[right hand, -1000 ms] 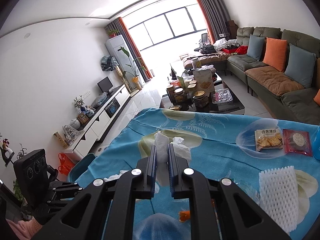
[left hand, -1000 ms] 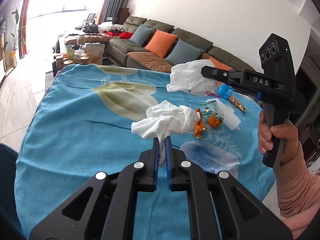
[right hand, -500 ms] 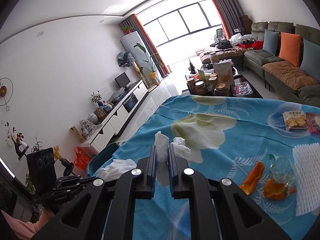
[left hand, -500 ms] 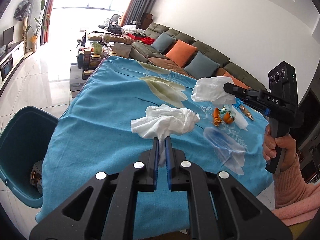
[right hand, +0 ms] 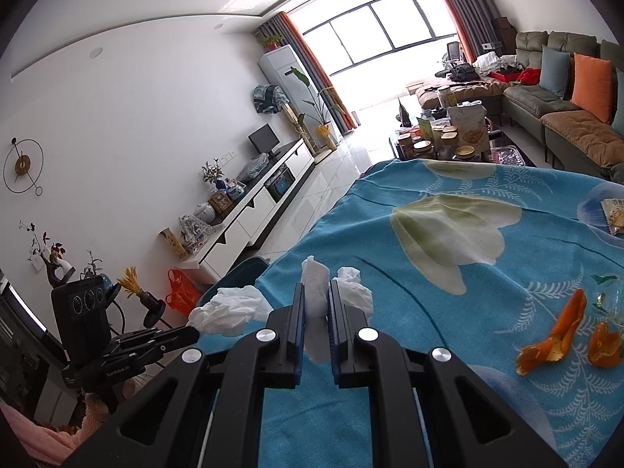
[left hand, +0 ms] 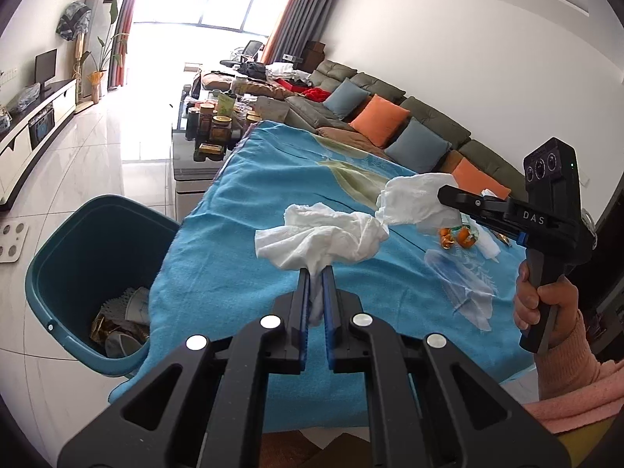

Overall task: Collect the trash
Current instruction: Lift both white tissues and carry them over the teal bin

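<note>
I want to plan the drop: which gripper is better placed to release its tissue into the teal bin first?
Left gripper: its crumpled white tissue hangs nearest the teal plastic bin; the right gripper is farther over the table.

Green sofa (left hand: 394, 124) with orange cushion (left hand: 377, 120)

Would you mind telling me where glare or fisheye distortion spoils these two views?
Left wrist view: the window is blown out and glare washes the floor beside the teal bin; walls curve at the edges. Right wrist view: the window is also overexposed; the tissue stays sharp.
</note>
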Demonstrator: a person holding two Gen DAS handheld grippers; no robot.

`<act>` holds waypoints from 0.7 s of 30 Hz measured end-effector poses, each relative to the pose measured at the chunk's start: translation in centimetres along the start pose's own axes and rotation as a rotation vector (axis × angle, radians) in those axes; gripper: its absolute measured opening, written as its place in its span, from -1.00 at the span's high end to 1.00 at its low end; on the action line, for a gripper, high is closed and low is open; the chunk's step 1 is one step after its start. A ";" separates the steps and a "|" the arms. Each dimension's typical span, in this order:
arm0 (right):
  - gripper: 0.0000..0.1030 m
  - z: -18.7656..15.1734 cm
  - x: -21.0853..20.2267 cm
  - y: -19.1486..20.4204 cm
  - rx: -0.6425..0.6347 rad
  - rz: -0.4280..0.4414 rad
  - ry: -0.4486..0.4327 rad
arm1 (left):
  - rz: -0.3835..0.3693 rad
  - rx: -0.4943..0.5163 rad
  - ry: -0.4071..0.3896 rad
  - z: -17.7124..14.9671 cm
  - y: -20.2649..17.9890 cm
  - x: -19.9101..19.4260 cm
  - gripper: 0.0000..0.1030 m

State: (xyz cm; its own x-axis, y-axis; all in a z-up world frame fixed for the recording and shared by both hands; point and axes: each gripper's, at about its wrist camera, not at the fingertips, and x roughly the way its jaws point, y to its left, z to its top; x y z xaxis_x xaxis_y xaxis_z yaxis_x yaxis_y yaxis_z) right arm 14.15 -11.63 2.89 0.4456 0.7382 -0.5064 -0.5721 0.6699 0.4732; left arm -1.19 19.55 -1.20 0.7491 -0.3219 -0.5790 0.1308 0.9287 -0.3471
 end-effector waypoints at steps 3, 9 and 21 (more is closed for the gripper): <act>0.81 0.0 0.7 0.7 -0.006 0.015 0.008 | 0.022 -0.018 -0.006 -0.2 1.0 -0.7 0.86; 0.81 0.0 2.1 2.1 -0.017 0.040 0.029 | 0.059 -0.042 -0.022 -0.5 2.4 -1.8 0.86; 0.81 0.2 5.2 4.5 -0.047 0.090 0.077 | 0.140 -0.107 -0.051 -0.9 5.7 -3.5 0.86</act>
State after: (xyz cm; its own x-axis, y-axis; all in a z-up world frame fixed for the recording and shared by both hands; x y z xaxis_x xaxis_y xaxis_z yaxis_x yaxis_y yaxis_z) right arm 14.01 -4.79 2.55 0.3380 0.7858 -0.5180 -0.6397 0.5955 0.4859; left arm -3.65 25.82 -1.84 0.7872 -0.1786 -0.5902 -0.0449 0.9380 -0.3437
